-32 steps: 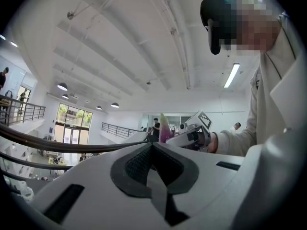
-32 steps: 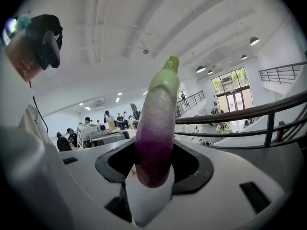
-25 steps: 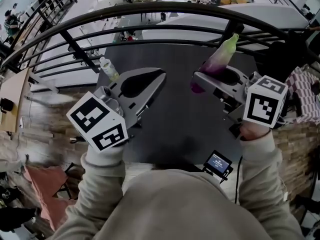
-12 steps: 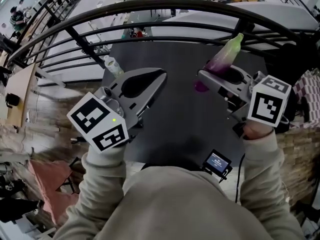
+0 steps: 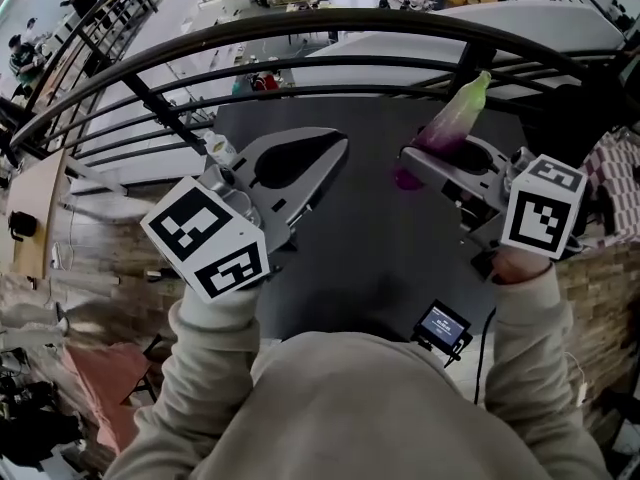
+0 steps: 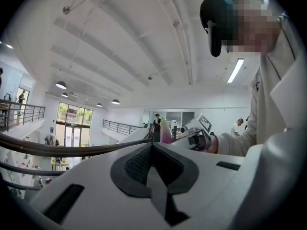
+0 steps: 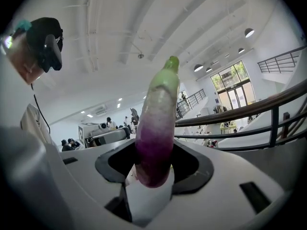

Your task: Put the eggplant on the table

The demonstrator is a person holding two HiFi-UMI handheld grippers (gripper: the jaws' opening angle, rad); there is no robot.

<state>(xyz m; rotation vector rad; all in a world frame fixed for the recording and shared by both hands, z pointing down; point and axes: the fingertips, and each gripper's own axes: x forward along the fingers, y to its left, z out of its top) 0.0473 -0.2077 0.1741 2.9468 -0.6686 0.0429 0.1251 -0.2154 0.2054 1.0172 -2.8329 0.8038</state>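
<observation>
Eggplant gripped in the right gripper over the dark table

Nearest the camera, grey sleeves (image 5: pixel 215 318) lead out to both tools, and a small screen device (image 5: pixel 441 325) sits at the table's near edge; the left gripper (image 5: pixel 338 146) hovers over the table (image 5: pixel 370 248) with its jaws pressed together and nothing between them, while the right gripper (image 7: pixel 152 150) has its jaws clamped on the purple lower end of the eggplant (image 7: pixel 156 123), which rises tilted from the jaws to a pale green tip, held in the air above the table's far right part and not lying on it; beyond the table runs a curved dark railing (image 5: pixel 300 30), with a bright hall behind it
</observation>
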